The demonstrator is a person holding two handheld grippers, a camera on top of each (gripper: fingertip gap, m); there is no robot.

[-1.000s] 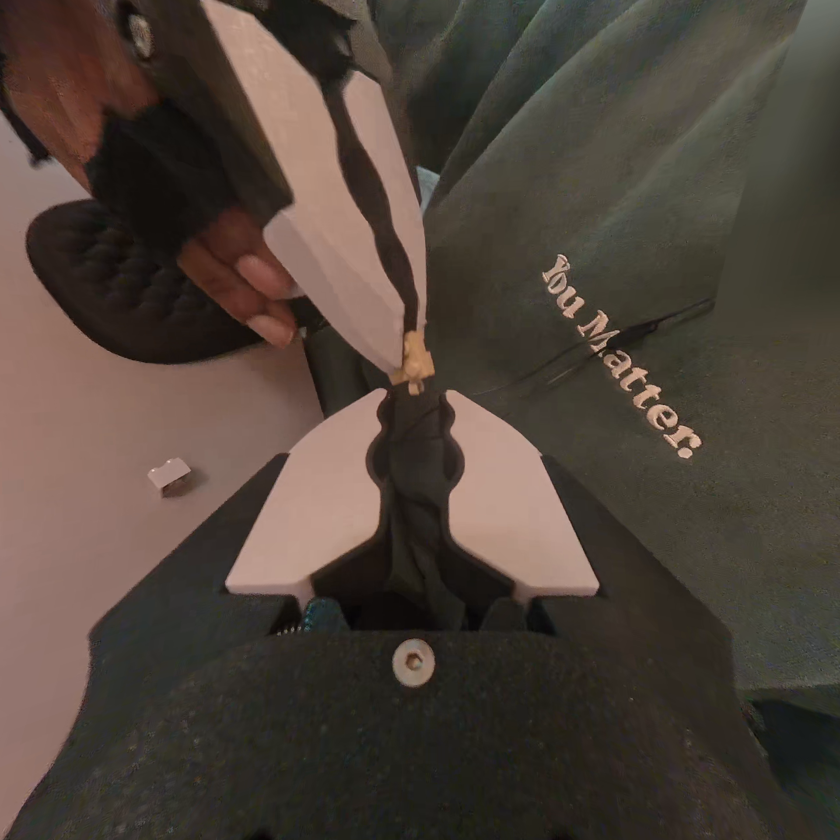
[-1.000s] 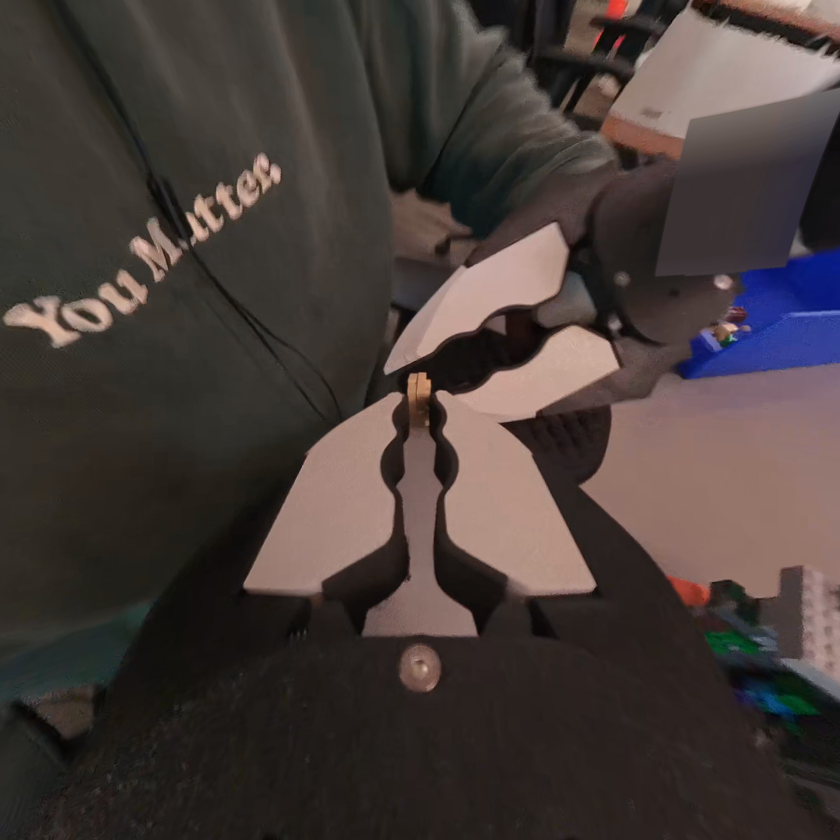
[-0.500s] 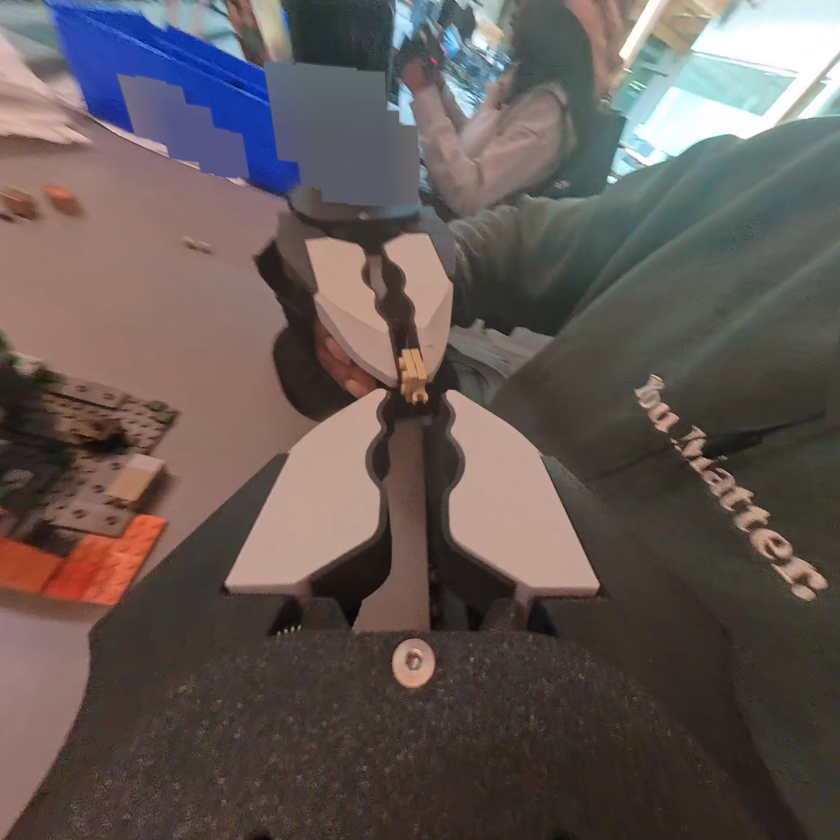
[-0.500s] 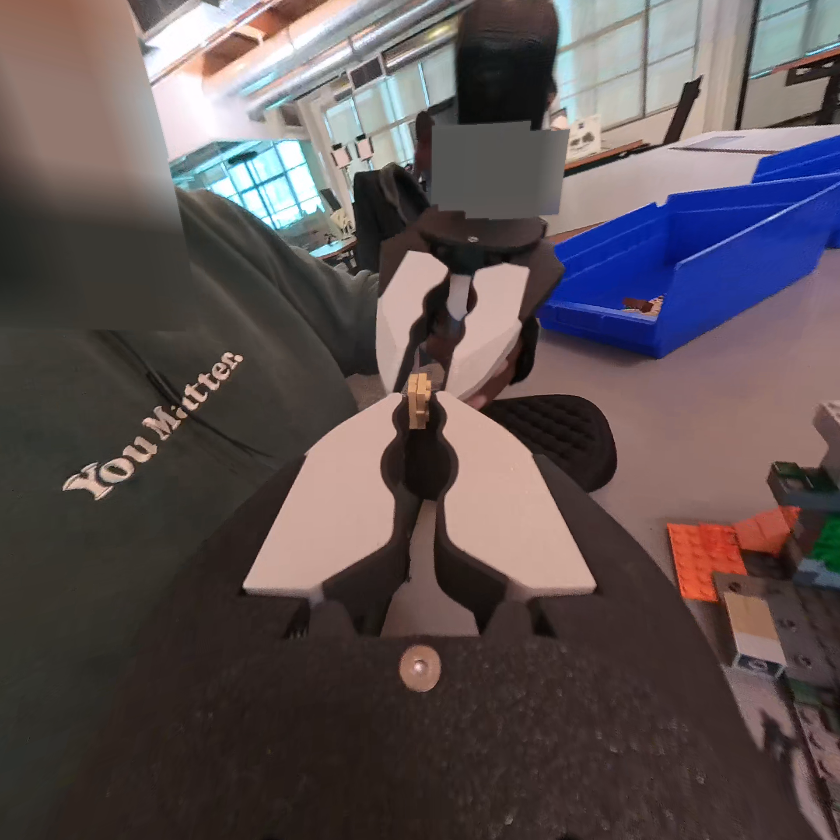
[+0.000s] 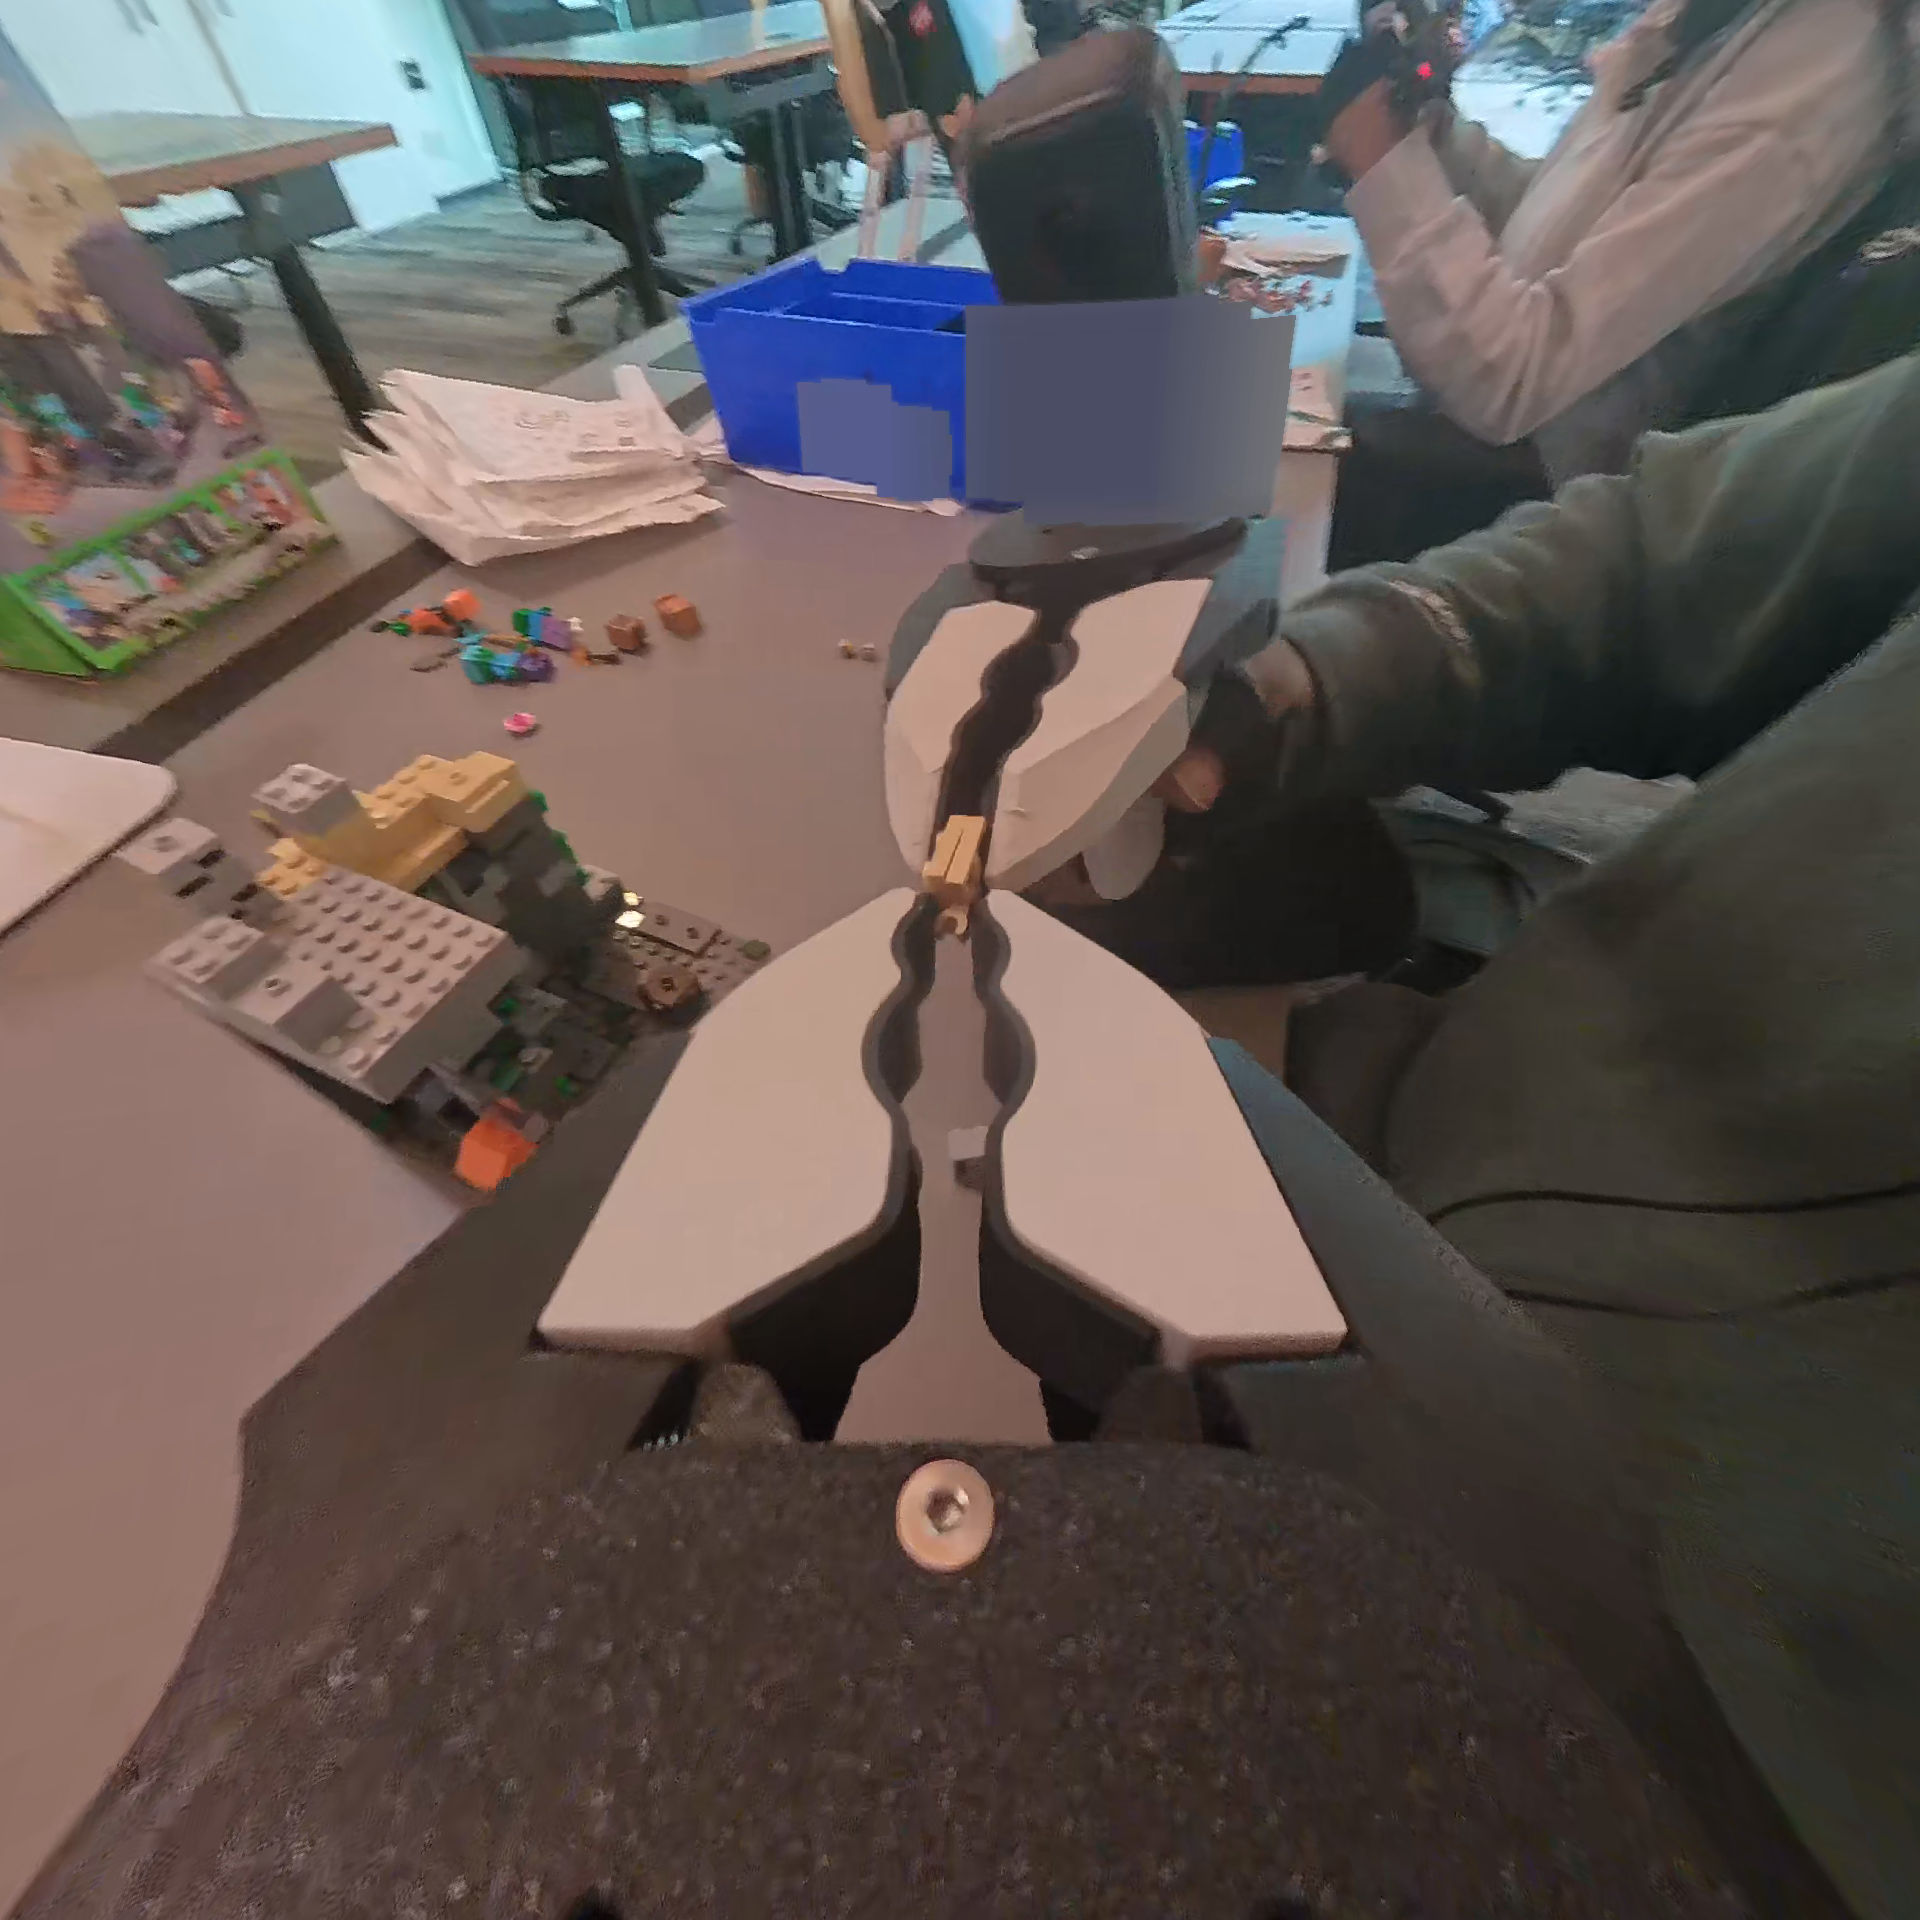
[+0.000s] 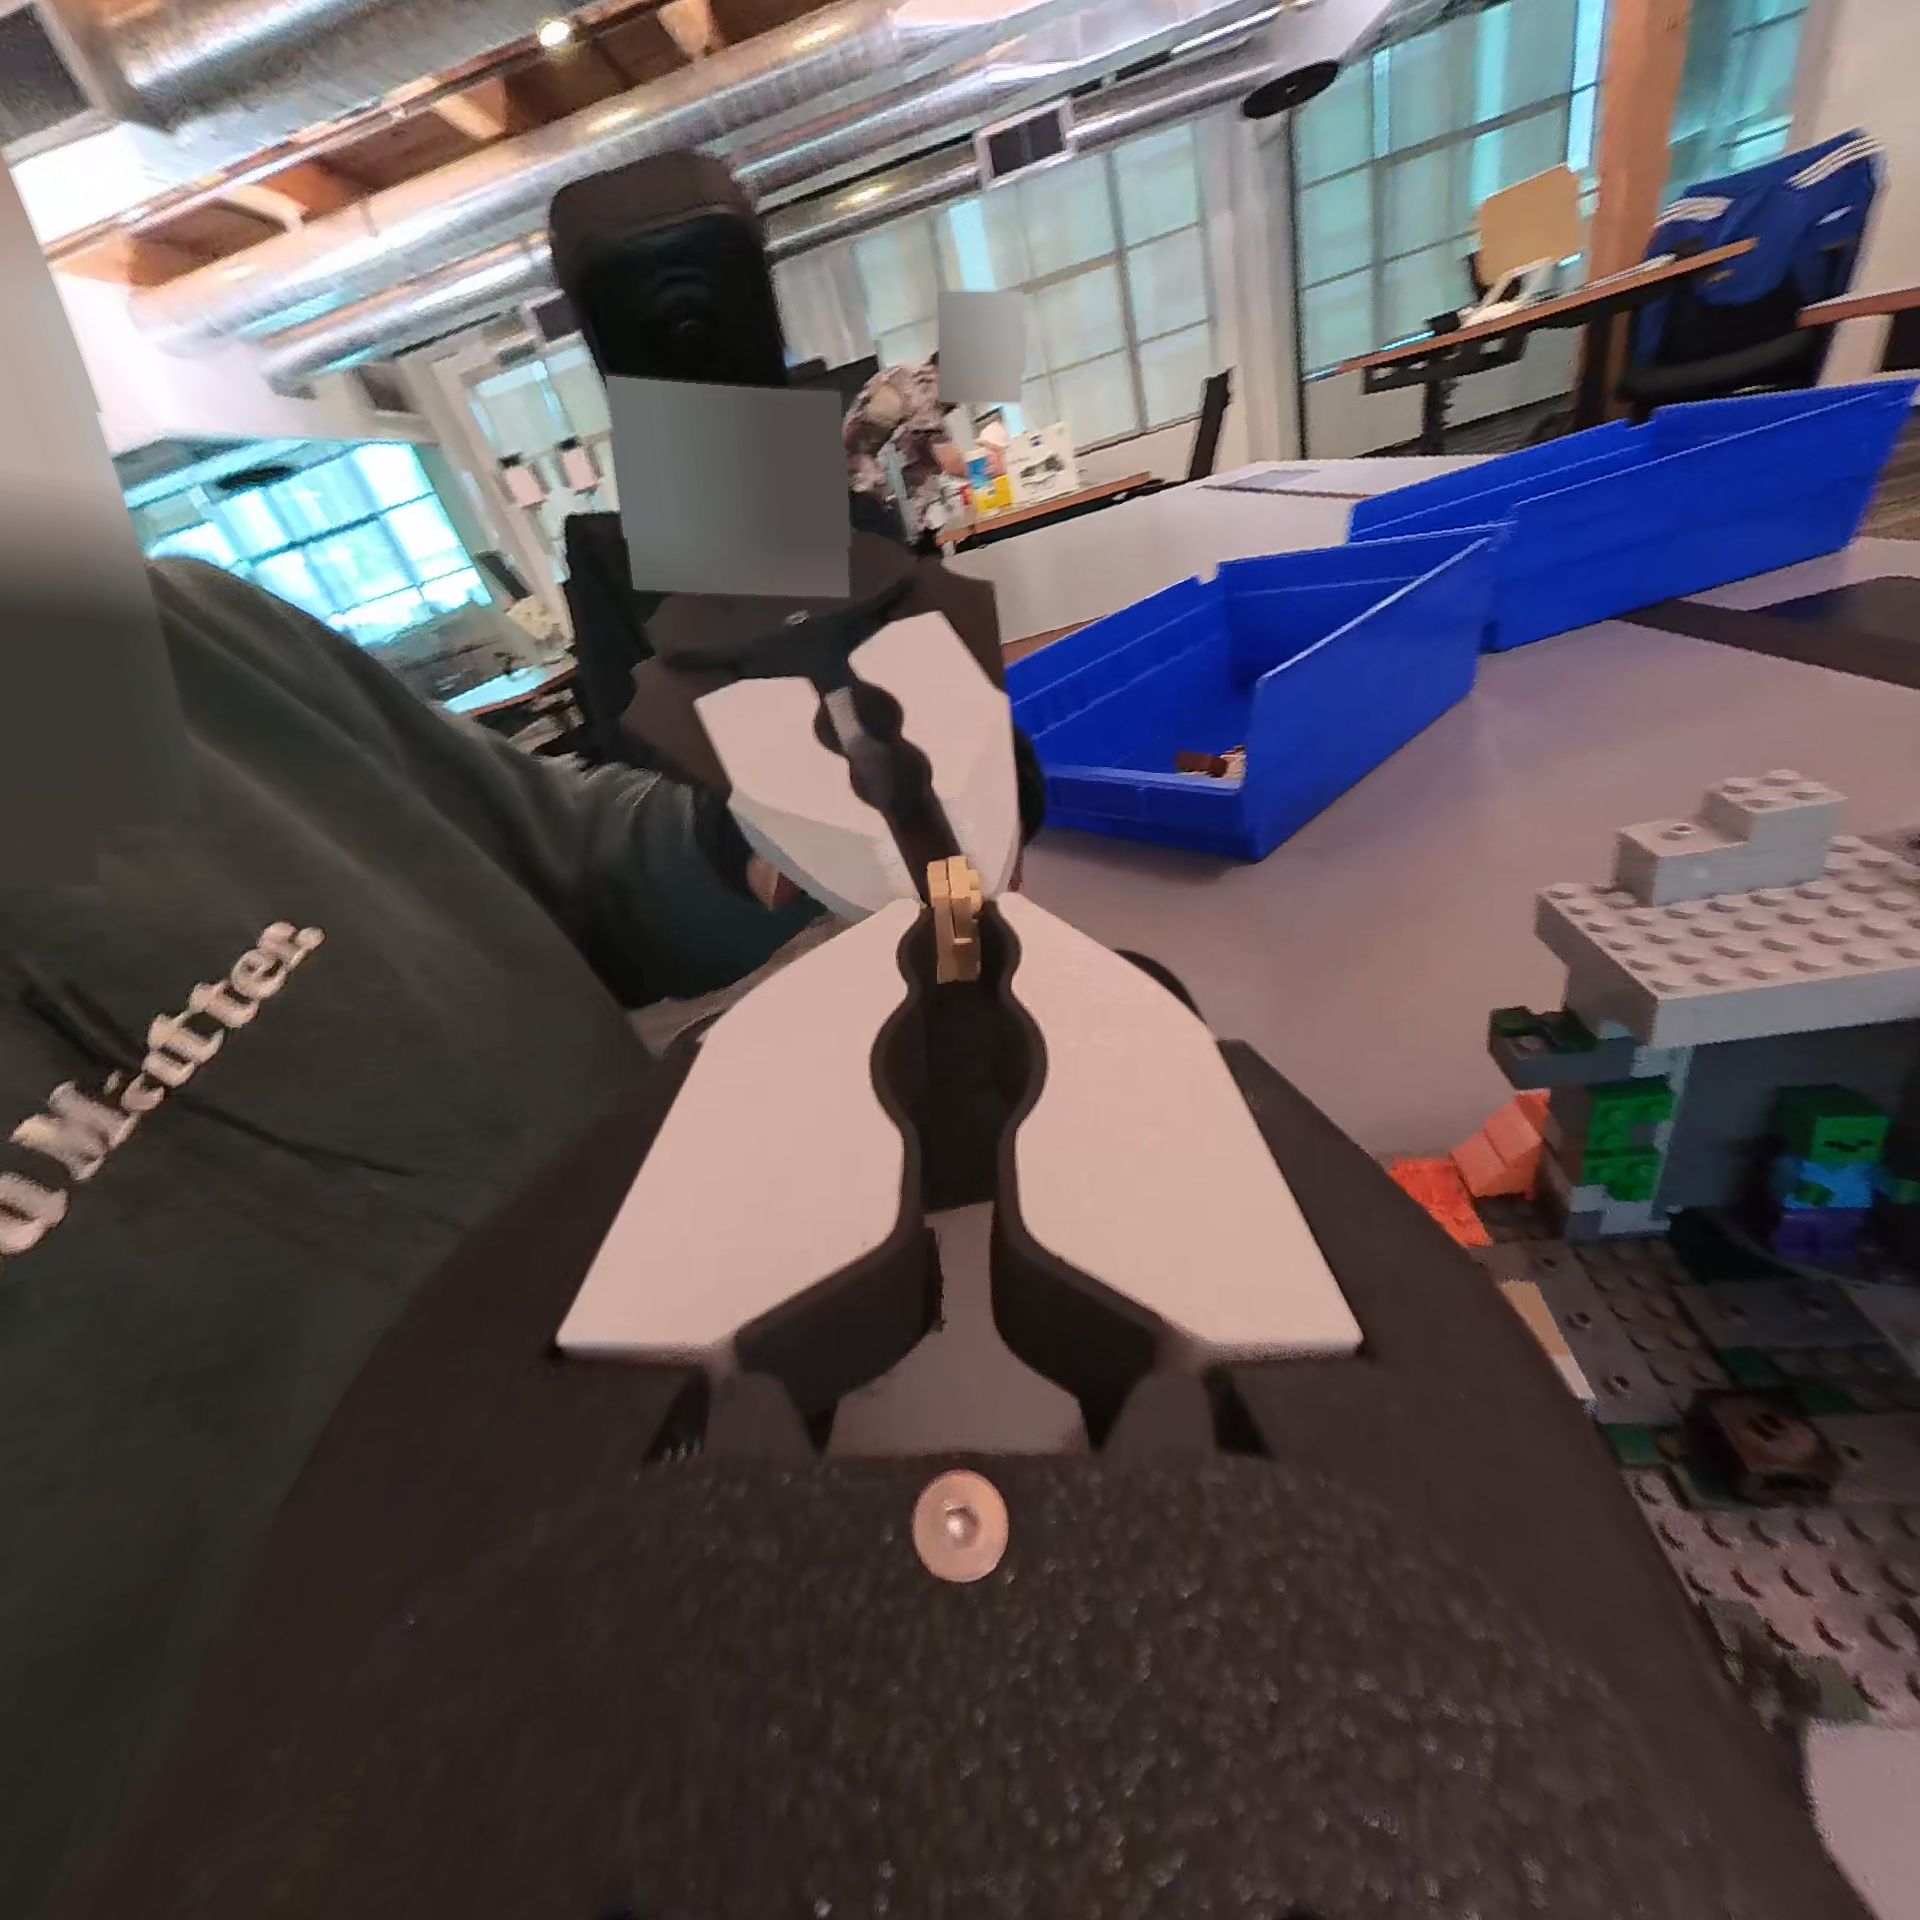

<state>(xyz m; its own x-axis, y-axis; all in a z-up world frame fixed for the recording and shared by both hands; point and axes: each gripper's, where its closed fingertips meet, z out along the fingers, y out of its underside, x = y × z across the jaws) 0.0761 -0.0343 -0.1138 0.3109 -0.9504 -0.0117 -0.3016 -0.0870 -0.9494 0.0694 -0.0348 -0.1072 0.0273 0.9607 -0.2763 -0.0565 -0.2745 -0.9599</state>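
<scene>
Left wrist view: the tan brick piece (image 5: 954, 854) is small, narrow and stepped, held above the surface (image 5: 727, 748). Its long axis runs between the two tips. The left gripper (image 5: 948, 906) and right gripper (image 5: 961, 847) meet tip to tip, jaws of each narrowed onto opposite ends of the piece. Only this view shows the paper stack (image 5: 530, 462) and loose bricks (image 5: 499, 644). The right wrist view alone shows the green figure (image 6: 1834, 1164) beside the grey brick model (image 6: 1725, 935).

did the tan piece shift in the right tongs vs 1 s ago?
No. The tan piece sits pinched at the tips of the right tongs, as before; only the background swung, from sweatshirt to table and blue bin.
</scene>
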